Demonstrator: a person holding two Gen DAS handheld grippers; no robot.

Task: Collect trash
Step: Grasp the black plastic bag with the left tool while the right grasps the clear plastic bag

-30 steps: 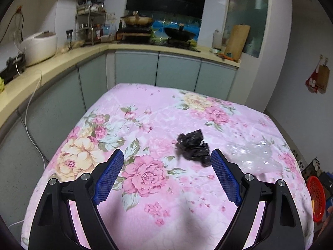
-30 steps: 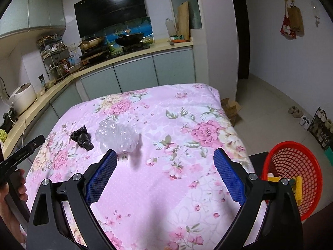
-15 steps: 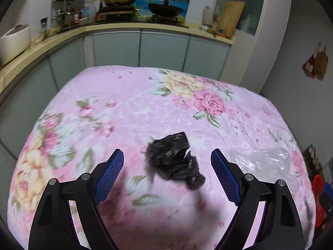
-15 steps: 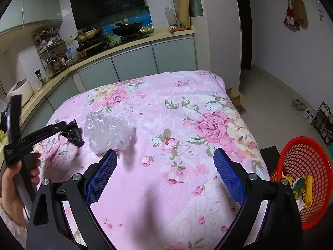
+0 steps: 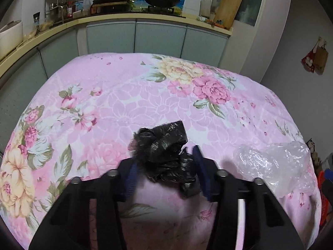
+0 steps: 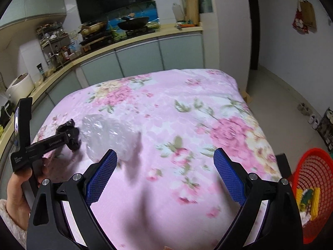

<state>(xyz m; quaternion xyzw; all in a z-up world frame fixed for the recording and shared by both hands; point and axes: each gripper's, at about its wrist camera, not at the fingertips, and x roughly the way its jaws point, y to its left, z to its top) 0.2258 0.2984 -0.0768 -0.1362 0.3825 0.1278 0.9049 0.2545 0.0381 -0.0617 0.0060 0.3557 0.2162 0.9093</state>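
Observation:
A crumpled black plastic bag point(image 5: 166, 154) lies on the pink floral cloth point(image 5: 129, 104). My left gripper point(image 5: 165, 164) is shut on the black bag, its blue pads pressing both sides. The bag also shows in the right wrist view point(image 6: 66, 128), partly hidden by the left gripper point(image 6: 71, 139). A crumpled clear plastic bag point(image 5: 274, 164) lies just right of it; it shows in the right wrist view point(image 6: 108, 135) too. My right gripper point(image 6: 164, 166) is open and empty, just right of the clear bag and above the cloth.
A red mesh basket point(image 6: 310, 189) with some yellow and green trash stands off the table's right edge. Kitchen counters point(image 5: 124, 18) with pans and jars run behind and to the left. A cardboard box point(image 6: 246, 98) lies on the floor past the far right corner.
My left gripper has moved forward over the black bag and closed on it. My right gripper has shifted left toward the clear bag, still open.

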